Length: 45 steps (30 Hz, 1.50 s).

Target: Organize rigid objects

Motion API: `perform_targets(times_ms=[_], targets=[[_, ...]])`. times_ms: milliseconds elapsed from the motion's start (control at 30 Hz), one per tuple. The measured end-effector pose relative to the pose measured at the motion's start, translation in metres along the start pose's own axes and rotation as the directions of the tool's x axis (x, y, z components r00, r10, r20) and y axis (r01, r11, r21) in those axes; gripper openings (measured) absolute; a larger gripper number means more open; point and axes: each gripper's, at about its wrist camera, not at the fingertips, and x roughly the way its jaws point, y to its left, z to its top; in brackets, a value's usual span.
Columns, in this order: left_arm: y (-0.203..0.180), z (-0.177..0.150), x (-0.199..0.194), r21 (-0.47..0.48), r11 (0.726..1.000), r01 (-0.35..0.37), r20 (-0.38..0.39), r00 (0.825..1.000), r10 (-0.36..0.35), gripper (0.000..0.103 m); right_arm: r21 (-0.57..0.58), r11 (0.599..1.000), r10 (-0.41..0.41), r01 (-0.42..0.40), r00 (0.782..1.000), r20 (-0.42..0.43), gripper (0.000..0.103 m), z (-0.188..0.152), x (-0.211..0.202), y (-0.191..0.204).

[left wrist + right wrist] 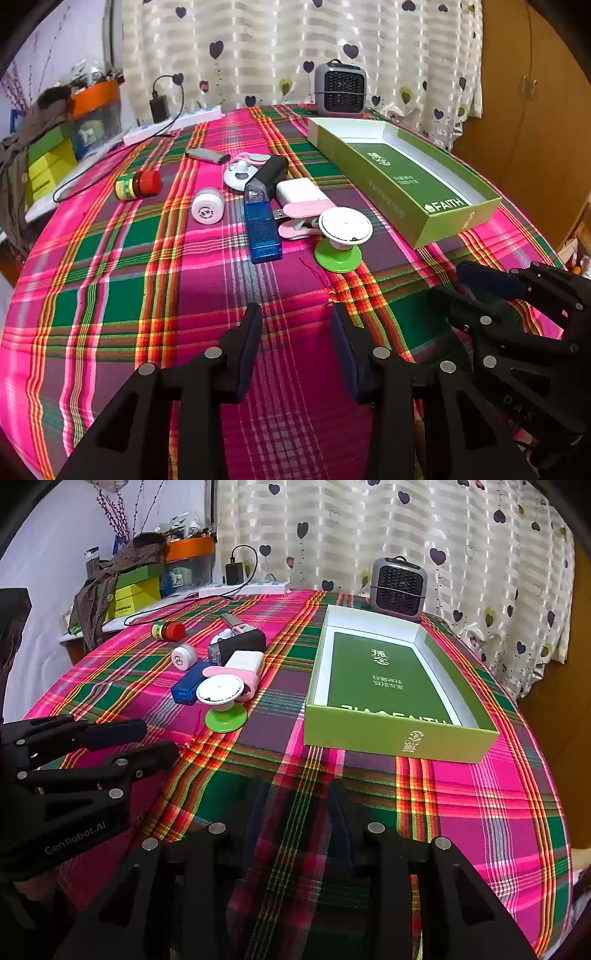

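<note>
Small objects lie clustered on the plaid tablecloth: a green-and-white suction stand (341, 236) (223, 701), a blue USB stick (260, 229) (186, 688), a pink clip (304, 218), a white charger (297, 190) (243, 661), a black device (269, 171), a white jar (208, 205) (183, 657), a red-capped bottle (138, 184) (168, 630) and a silver lighter (207, 155). An open green box (458, 225) (399, 738) lies to their right, with nothing in it. My left gripper (295, 325) (155, 738) is open and empty, short of the cluster. My right gripper (291, 801) (454, 284) is open and empty, short of the box.
A grey fan heater (340, 90) (399, 587) stands at the table's back edge behind the box. A white power strip (170, 123) (243, 589) with a black adapter lies at the back left. Boxes and cloth are piled on a side shelf (129, 587).
</note>
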Motion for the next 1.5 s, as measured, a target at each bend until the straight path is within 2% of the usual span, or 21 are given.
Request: perform_targets(times_ms=[1500], targets=[[-0.0002, -0.0001, 0.0, 0.0, 1.0, 0.0, -0.004, 1.0, 0.0, 0.038, 0.004, 1.0, 0.005, -0.005, 1.0, 0.005, 0.036, -0.0019, -0.001, -0.0018]])
